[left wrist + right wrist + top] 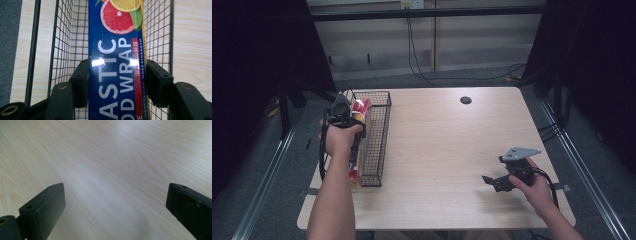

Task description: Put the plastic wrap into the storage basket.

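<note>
A long blue box of plastic food wrap (115, 75), printed with citrus slices, lies lengthwise in a black wire basket (62, 45). My left gripper (117, 80) is shut on the box, one black jaw pressed against each long side. From above, the box (360, 107) runs along the basket (381, 145) at the table's left edge, and the left gripper (346, 119) is held over the basket's far half. My right gripper (493, 172) rests low at the table's front right. In its own view the right gripper (115, 202) is open wide with bare wood between the jaws.
The light wooden table (447, 145) has a round cable hole (465, 100) at the back centre. Dark curtains flank both sides. Cables (422, 70) trail across the floor behind the table.
</note>
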`<state>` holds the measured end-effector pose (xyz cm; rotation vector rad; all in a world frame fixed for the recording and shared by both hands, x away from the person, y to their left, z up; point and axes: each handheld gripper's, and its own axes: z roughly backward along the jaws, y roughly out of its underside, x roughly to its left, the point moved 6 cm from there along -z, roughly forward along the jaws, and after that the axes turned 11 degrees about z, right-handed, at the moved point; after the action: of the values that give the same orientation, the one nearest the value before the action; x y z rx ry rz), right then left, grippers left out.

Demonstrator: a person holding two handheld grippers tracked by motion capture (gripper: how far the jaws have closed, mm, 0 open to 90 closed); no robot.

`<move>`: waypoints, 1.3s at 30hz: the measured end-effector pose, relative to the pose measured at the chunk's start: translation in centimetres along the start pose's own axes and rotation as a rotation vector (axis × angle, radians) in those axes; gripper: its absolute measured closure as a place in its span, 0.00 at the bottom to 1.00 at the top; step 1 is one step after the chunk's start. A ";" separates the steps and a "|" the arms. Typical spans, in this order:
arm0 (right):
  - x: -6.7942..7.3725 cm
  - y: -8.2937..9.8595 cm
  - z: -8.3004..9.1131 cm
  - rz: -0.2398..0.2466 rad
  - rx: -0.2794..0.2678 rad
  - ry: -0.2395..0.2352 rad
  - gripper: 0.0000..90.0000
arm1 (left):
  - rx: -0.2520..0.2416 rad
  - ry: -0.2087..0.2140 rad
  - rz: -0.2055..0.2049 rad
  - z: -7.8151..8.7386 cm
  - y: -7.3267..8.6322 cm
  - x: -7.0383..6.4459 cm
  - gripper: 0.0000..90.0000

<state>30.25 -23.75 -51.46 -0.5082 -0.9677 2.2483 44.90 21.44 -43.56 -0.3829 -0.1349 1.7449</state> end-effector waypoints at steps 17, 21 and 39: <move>0.2 -0.1 -0.2 0.006 0.004 -0.012 0.03 | 0.022 -0.018 0.018 -1.1 -0.1 -0.3 0.49; 0.0 -0.1 -0.3 -0.001 0.001 -0.009 0.03 | 0.027 -0.017 0.007 -1.2 -0.1 -0.1 0.49; 0.2 -0.2 -0.7 0.008 0.010 -0.012 0.03 | 0.034 -0.026 0.052 -1.9 0.0 0.6 0.48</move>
<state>30.52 -23.15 -51.79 -0.4956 -0.9616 2.2643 45.39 21.83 -45.44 -0.3417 -0.1141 1.8015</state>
